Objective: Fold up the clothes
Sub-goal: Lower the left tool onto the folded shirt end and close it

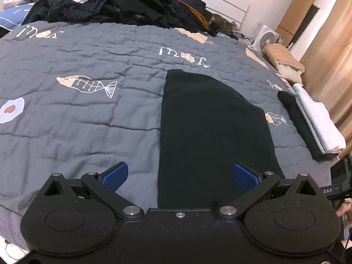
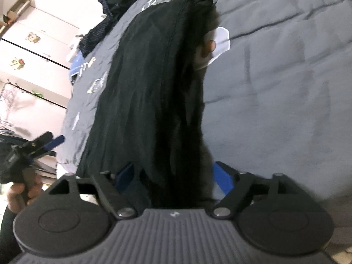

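The left gripper [image 1: 180,176] hangs with jaws wide over the near left edge of the black garment [image 1: 211,132], which lies flat on the grey quilt [image 1: 77,114]. The right gripper [image 2: 176,179] straddles the cloth's near end, its jaws spread and the pads clear. Bare quilt lies open to the left; a folded stack [image 1: 312,121] lies to the right. Both grippers tilt downward.

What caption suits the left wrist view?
Open left tongs hover over folded black garment on grey quilt.

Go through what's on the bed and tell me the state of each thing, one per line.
black garment: folded into a long strip, flat on the quilt.
left gripper: open, holding nothing.
right gripper: open, garment's end between its fingers.
dark clothes pile: unfolded heap at the far end.
folded stack: done, at the bed's edge.
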